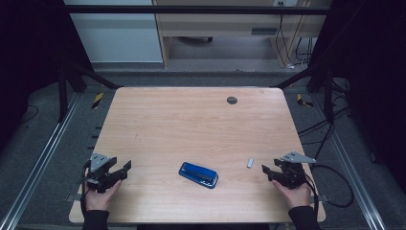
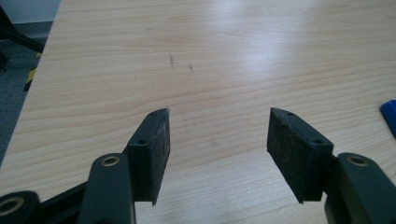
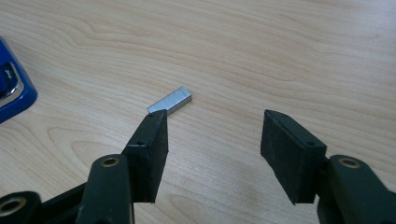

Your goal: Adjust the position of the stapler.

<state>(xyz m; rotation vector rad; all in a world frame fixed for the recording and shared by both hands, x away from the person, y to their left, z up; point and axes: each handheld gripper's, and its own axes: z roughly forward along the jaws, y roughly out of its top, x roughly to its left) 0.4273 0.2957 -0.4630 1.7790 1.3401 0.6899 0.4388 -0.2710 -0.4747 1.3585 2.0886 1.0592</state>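
Pale wood-grain table in a dim lab bay: a small silver strip of staples lies flat near the front edge, just beyond the right gripper, whose jaws stand wide and empty. A glossy blue stapler rests to its left, near but apart. The left gripper, also spread and holding nothing, waits at the table's near left. Judged the approach stage; next, the right jaws must straddle the strip before closing.
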